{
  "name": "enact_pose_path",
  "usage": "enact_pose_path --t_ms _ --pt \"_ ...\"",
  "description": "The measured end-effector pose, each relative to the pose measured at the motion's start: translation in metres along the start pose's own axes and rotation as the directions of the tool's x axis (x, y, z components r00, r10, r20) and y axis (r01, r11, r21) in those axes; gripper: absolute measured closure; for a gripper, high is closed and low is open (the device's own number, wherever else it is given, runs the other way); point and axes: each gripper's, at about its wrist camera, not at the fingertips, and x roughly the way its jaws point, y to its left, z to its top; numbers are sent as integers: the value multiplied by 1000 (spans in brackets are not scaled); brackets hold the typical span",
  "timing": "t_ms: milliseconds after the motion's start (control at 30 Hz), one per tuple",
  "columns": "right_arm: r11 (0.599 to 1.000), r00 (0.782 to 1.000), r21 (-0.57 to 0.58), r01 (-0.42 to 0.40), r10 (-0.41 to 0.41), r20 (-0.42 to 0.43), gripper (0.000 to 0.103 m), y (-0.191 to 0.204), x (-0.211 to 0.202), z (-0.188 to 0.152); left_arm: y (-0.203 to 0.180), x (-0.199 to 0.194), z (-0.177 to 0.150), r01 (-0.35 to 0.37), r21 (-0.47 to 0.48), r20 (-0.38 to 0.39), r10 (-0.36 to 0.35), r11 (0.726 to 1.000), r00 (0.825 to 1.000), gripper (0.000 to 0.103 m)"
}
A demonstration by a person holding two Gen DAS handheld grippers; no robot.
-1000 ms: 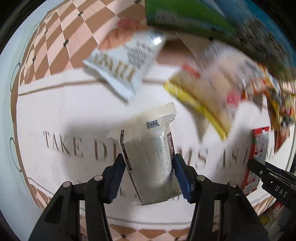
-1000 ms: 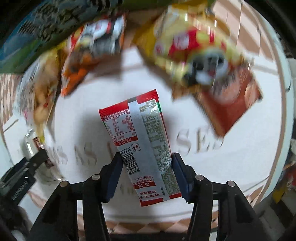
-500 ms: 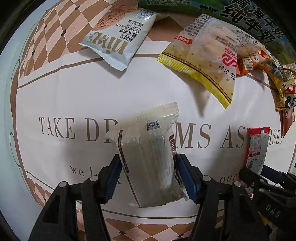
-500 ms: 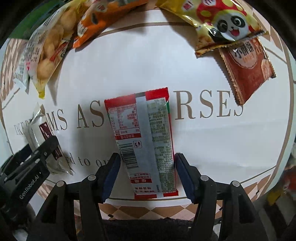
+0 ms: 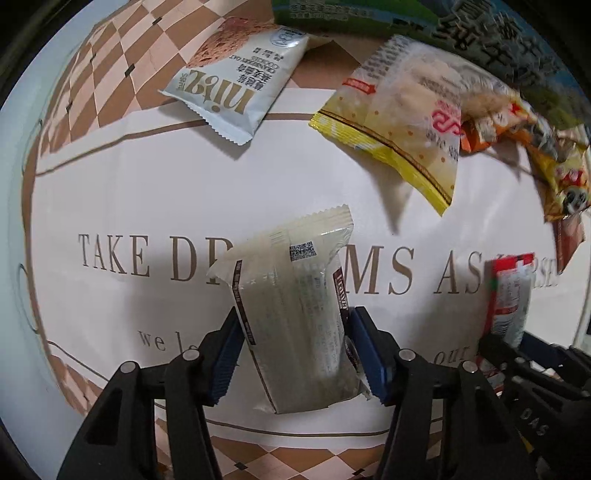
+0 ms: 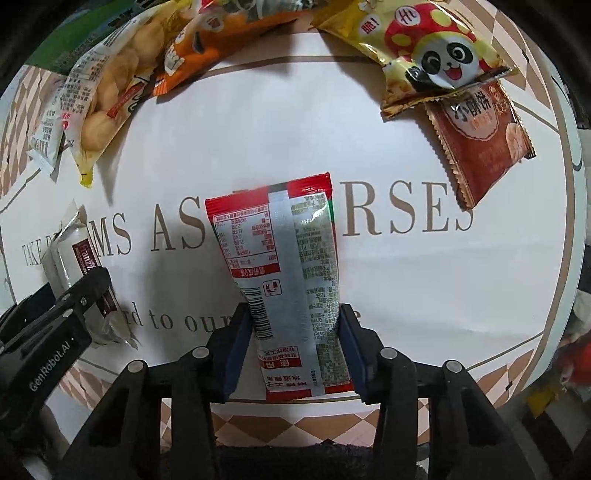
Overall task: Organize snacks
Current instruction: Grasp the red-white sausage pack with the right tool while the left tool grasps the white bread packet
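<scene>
Left gripper (image 5: 293, 350): blue pads clamped on both long edges of the cream pack (image 5: 295, 314), which is held above the cloth (image 5: 147, 192). The pack's long axis runs along the fingers, its crimped end pointing away from the camera and leaning a little right. Printed back seam and a small code patch face up.

Right gripper (image 6: 291, 347): pads closed on the red pack (image 6: 284, 280), held over the same cloth (image 6: 406, 280) beside the left tool. Long axis runs along the fingers, far end forward and wider than the gripped end; the nutrition panel and barcode face the camera.

Cloth: white with gold lettering and a checkered brown border; both packs cover letters in the word line.

Far row, left view: cookie pack (image 5: 240, 81) lying across the border line at upper left; yellow bag (image 5: 402, 110) to its right; green carton (image 5: 354, 14) at the top edge.

Far row, right view: yellow bag (image 6: 107, 85), orange bag (image 6: 207, 44) overlapping it, panda bag (image 6: 424, 51), and brown pack (image 6: 484, 136) partly under the panda bag.

Change from half a second ago: both packs stay gripped at the same place in the pads. In the left view the far row now sits lower and shows motion blur on its right side. In the right view the far row is almost unchanged.
</scene>
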Motion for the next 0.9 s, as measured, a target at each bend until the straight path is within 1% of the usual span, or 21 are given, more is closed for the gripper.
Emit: enact_pose_path --t_ms 33,100,167,267,367,433,467,567,600,633,667,700,733,767,800,900 --pt "1000 1000 -11 -2 2 -8 50 -3 -3 3 4 -2 0 29 -26 -11 -29 999 1000 45" --pt "998 998 -24 -50 49 -47 38 -7 -5 3 20 -3 3 104 -90 -48 -109 990 993 45" --pt "996 993 -8 -92 91 -74 38 -9 -4 2 34 -5 6 158 -151 -67 -169 976 983 45" --pt "995 990 11 -101 102 -97 29 -14 -2 1 50 -9 9 213 -212 -69 -232 954 970 45" --pt "994 990 18 -108 109 -94 25 -17 -3 1 49 -3 10 202 -211 -94 -226 956 970 45" --pt "996 991 17 -89 90 -99 25 -14 -3 1 41 4 9 183 -198 -129 -211 963 969 45" --pt "997 992 22 -79 81 -99 25 -12 -2 1 36 7 8 170 -186 -144 -198 968 970 42" --pt "998 994 34 -62 65 -92 23 1 4 6 22 9 8 95 -143 -146 -116 985 983 42" --pt "997 994 42 -60 63 -84 24 -2 2 3 17 10 7 76 -136 -141 -96 988 985 42" --pt "997 996 54 -58 62 -71 24 0 3 5 14 9 8 94 -133 -128 -111 987 985 43" --pt "997 997 63 -52 56 -61 27 5 7 15 9 8 6 83 -120 -117 -97 989 988 46" --pt "997 998 70 -43 46 -52 33 8 7 17 6 7 5 77 -101 -102 -88 992 991 46" --pt "997 999 73 -22 25 -42 37 8 6 16 3 7 5 74 -88 -94 -83 993 992 48" --pt "998 1000 67 -14 16 -26 49 6 3 15 -9 5 5 67 -82 -86 -74 994 994 48" --pt "998 1000 60 -12 13 -12 52 7 1 13 -13 4 4 61 -72 -77 -66 996 995 49" --pt "998 1000 59 -30 31 -5 56 5 -3 13 -18 -1 1 49 -52 -56 -52 997 997 51"
